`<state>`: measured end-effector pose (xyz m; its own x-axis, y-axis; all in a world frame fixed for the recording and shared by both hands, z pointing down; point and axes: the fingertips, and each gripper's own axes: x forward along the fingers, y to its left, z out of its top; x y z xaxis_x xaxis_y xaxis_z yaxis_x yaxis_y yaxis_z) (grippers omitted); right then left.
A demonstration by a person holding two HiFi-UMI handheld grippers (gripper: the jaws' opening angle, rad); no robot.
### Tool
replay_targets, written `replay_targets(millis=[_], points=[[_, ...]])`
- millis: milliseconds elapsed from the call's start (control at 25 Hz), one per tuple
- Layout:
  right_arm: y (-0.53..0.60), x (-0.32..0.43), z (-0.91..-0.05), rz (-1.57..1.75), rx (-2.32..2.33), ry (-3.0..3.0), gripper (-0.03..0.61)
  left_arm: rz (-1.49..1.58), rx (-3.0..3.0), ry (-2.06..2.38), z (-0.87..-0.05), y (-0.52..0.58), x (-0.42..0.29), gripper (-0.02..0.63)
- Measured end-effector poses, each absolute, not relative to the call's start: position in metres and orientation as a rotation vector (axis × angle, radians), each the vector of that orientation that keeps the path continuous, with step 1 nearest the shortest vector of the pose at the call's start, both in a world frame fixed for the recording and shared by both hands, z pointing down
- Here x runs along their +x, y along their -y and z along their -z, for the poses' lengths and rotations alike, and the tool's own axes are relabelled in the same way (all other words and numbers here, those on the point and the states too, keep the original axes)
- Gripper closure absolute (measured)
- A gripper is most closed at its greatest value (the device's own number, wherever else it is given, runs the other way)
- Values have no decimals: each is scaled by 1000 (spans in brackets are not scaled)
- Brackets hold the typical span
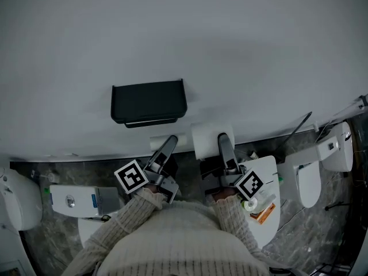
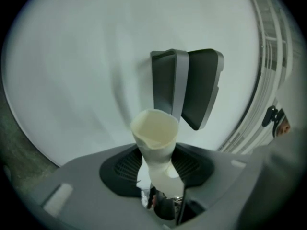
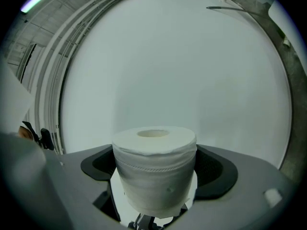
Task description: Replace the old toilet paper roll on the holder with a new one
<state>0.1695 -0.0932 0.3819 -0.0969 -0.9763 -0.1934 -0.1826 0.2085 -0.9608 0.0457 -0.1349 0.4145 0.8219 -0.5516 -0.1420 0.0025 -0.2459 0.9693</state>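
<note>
1. The left claw [image 2: 157, 170] is pinching the bare, cream-coloured cardboard tube [image 2: 154, 131] low down. Its jaws are standing partway apart with the pads pressing on the tube's sides, squashing it a bit, and the open end is poking up past the tips.
2. The right claw [image 3: 158, 167] is gripping the full white toilet paper roll [image 3: 154, 147] across its width. The jaws are spread wide and the pads are hugging both sides, with the roll's hole facing up.
3. Moving outward, both claws are hovering side by side in front of the plain white wall [image 1: 230, 39]. They're sitting just below the black wall-mounted holder [image 1: 148, 101], with the left one nearer to it and the fresh roll off to its lower right.
4. As for progress, I'm guessing we're around halfway. The old core is looking like it's already off the holder, since it's sitting in the left claw, and the replacement is already in hand.
5. The new roll isn't touching the holder yet, so mounting it is the main thing remaining. Ditching the empty tube somewhere is also waiting.
</note>
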Motion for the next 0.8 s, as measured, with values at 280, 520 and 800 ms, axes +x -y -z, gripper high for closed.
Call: replay_targets(millis=[280,520,800], points=[[114,153,-380,1018,-1106,-1525,95,536,1752,430,-420,136,32,433],[131,150,-379,1024,-1082,-1523,95,509,1760,408,-421,134,33,433],[147,150,-374,1010,-1060,-1519,95,505,1766,404,-422,136,29,433]])
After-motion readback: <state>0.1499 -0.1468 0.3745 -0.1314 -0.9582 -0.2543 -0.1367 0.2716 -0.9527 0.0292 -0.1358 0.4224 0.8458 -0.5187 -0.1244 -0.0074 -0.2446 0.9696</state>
